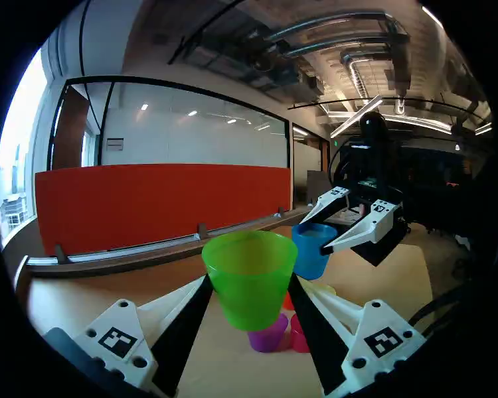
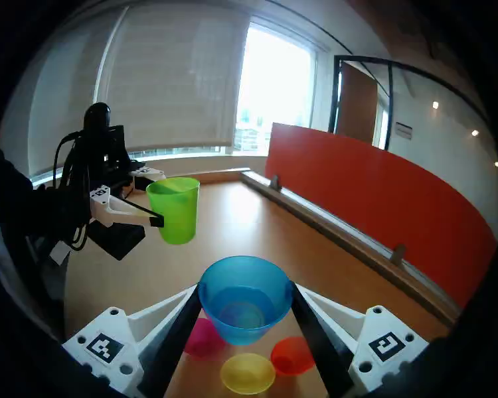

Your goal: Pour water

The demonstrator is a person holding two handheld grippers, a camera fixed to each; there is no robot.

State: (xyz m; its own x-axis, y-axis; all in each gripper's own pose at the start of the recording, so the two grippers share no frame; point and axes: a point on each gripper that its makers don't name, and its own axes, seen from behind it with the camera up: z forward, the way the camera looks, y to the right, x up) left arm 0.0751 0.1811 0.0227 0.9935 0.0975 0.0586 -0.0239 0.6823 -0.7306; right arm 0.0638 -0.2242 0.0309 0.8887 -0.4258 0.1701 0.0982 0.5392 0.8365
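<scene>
In the left gripper view, the left gripper (image 1: 250, 286) is clamped on the green cup (image 1: 250, 275), one finger pressing on each side. The cup is upright and lifted clear of the table (image 1: 83, 298). Below it, a purple cup (image 1: 267, 335) stands on the wood. Further right and beyond, the right gripper (image 1: 313, 237) holds the blue cup (image 1: 312, 257), also upright and close to the green one without touching it.

In the right gripper view, the left gripper (image 2: 161, 202) is at the left with the green cup (image 2: 174, 211) level in its grip. In the centre, the right gripper (image 2: 246, 295) is closed on the blue cup (image 2: 246, 312), with both fingers against its walls. A paler disc low inside it is probably water, though I cannot be sure. Under it, from left to right, a pink cup (image 2: 204, 337), a yellow cup (image 2: 248, 373) and an orange cup (image 2: 292, 355) stand on the table (image 2: 249, 219).

Both cups are gripped and raised, so the pick-up looks done. Neither is tilted and their rims are apart, so pouring seems not yet begun. What is left is to bring one rim over the other cup, tip it and set both down. How full the green cup is cannot be told.
</scene>
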